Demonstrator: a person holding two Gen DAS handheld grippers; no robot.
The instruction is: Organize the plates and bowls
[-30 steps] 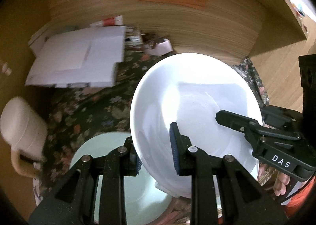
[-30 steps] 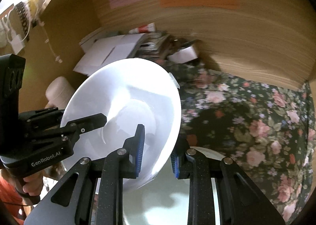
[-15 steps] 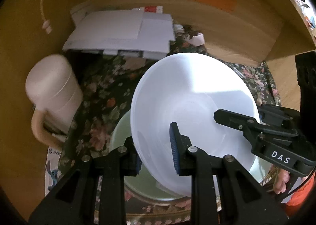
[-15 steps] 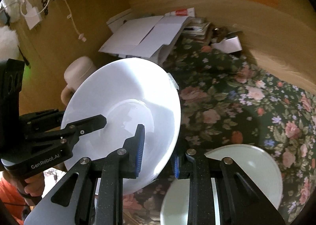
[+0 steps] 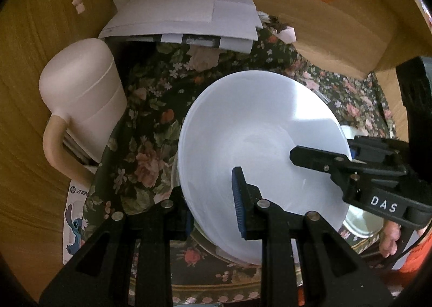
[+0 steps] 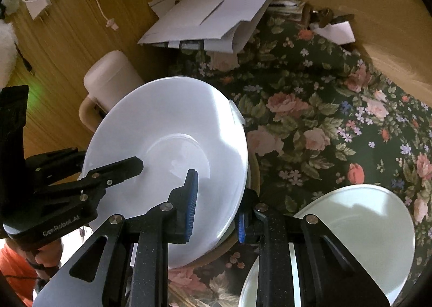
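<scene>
A large white bowl (image 5: 259,139) is held above the floral cloth by both grippers. My left gripper (image 5: 213,204) is shut on its left rim, one blue pad inside, the other finger behind the wall. My right gripper (image 6: 216,207) is shut on its right rim in the same way. The bowl (image 6: 167,142) fills the middle of the right wrist view. The right gripper (image 5: 348,161) shows in the left wrist view and the left gripper (image 6: 78,172) shows in the right wrist view. A pale green plate (image 6: 359,228) lies on the cloth at lower right. Its edge (image 5: 364,223) peeks out under the bowl.
A cream jug with a handle (image 5: 81,107) stands at the left by the wooden wall. White papers (image 5: 183,18) lie stacked at the back. A dish edge (image 6: 252,172) shows under the bowl. The floral cloth (image 6: 324,123) covers the shelf floor. Wooden walls close in at left and back.
Both grippers carried the bowl down and to the left, nearer the jug. The green plate, earlier right under the bowl, now lies off to its right. Both grips are unchanged.
</scene>
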